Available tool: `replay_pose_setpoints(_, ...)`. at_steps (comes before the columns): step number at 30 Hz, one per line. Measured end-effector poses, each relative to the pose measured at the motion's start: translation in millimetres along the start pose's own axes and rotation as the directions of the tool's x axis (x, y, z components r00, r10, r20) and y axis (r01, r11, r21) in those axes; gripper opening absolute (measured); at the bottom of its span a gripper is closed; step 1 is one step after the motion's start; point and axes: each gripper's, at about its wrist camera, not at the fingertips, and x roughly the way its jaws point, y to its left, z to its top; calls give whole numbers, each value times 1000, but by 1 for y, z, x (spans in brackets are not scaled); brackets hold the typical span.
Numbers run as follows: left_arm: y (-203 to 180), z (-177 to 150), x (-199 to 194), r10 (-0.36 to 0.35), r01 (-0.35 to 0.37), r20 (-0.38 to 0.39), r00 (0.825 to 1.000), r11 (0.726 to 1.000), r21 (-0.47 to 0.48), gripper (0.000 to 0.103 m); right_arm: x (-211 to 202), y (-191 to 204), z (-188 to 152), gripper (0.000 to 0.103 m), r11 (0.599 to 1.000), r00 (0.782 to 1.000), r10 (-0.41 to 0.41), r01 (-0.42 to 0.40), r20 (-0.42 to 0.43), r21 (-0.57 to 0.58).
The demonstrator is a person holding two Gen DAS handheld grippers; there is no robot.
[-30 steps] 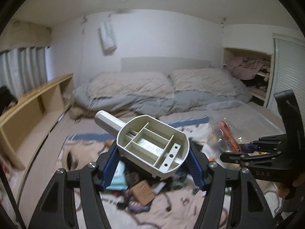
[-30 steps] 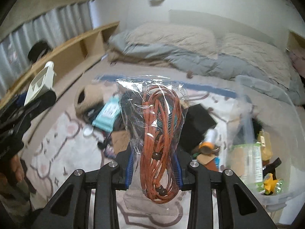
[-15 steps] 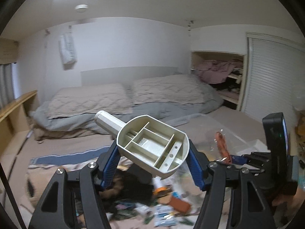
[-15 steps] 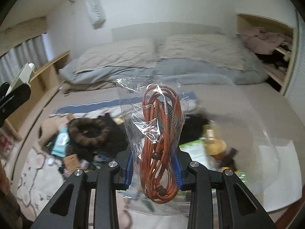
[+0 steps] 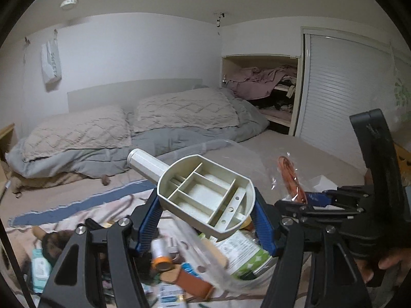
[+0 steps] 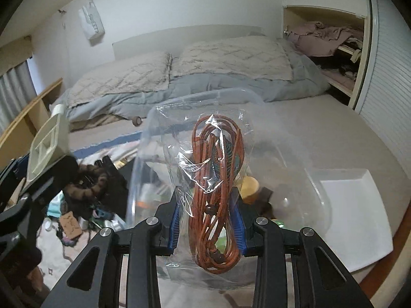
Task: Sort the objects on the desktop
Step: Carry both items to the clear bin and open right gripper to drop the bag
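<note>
Bedroom floor, clutter beside a clear bin.
Right tool grips bagged orange cord, upright, directly above the bin; left tool clamps a cream plastic scoop just left.

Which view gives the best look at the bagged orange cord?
The right wrist view. There the bagged orange cord fills the centre, clamped between the right gripper's blue pads, with coils and beads distinct. The left wrist view catches only its top end, small at the right, beside the left gripper's cream plastic piece.
</note>
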Motion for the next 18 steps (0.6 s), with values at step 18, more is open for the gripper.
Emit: replay_pose_setpoints(18,2,-3,42,21,-21,-3,1000,996,-88,66,87,-23,7,35,998,977,-24,36,-212,56)
